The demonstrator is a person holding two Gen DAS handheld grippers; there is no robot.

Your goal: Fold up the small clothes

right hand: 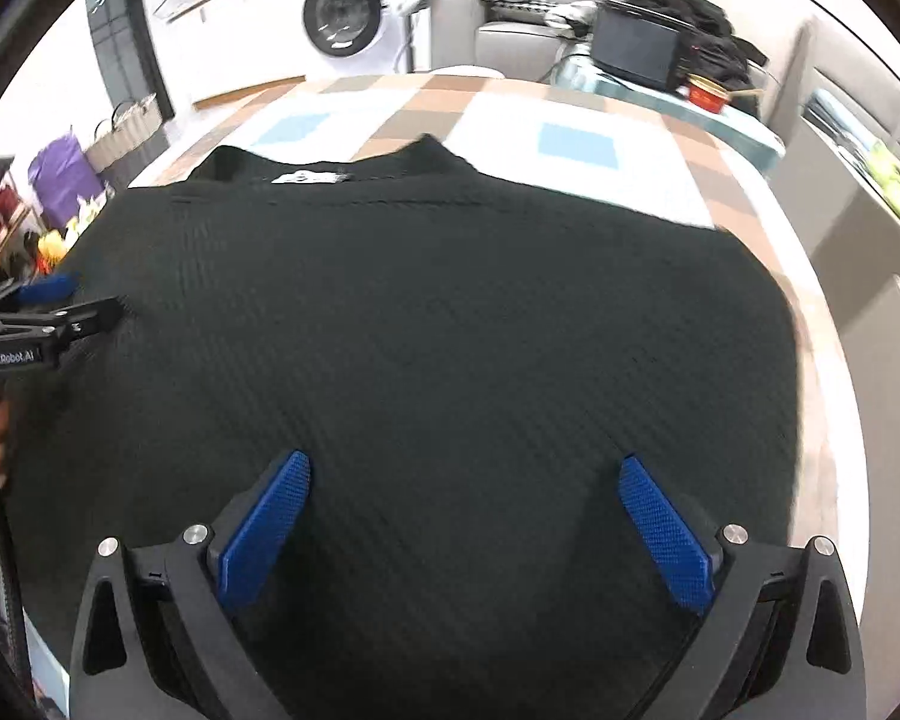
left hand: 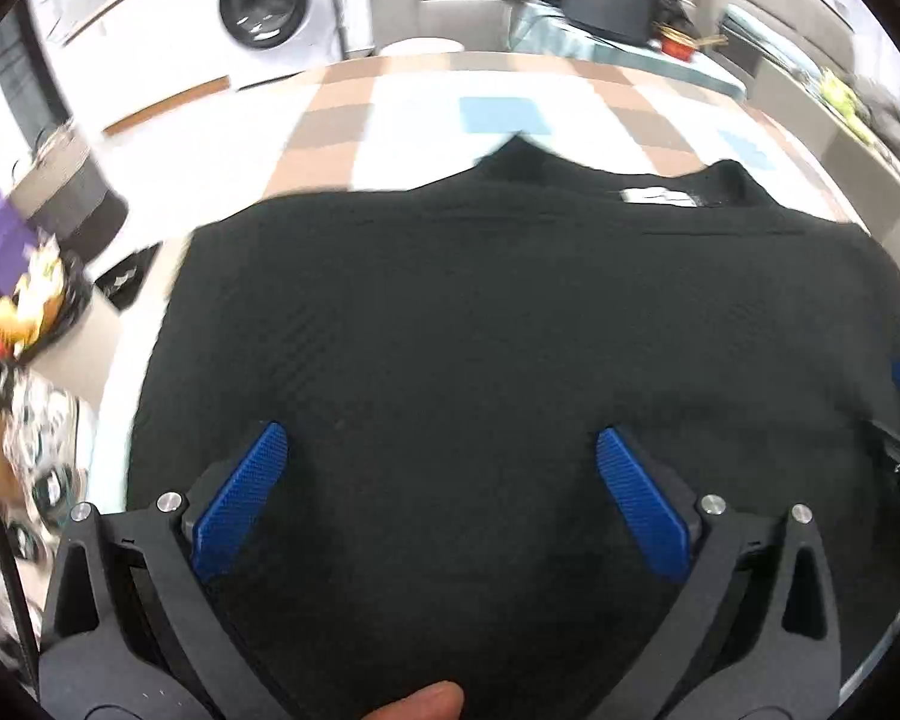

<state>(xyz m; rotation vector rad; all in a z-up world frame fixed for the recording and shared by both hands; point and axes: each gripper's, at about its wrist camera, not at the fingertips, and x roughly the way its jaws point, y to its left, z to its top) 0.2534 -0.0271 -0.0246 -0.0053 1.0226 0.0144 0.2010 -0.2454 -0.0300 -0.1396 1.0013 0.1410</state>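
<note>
A black knit top (left hand: 480, 312) lies flat on the checked tablecloth (left hand: 390, 96), its neckline and white label (left hand: 657, 196) at the far side. My left gripper (left hand: 441, 441) is open above its near part, with nothing between the blue fingers (left hand: 240, 498). In the right wrist view the same top (right hand: 426, 324) fills the middle, with its label (right hand: 309, 177) at the far left. My right gripper (right hand: 465, 468) is open over the near part, empty. The left gripper shows at the left edge of the right wrist view (right hand: 48, 306).
The tablecloth (right hand: 576, 144) runs past the garment to the table's far edge. A washing machine (right hand: 345, 15) stands behind. A side table holds a black box (right hand: 636, 45) and a red bowl (right hand: 708, 96). Baskets and a purple bag (right hand: 66, 174) stand at the left.
</note>
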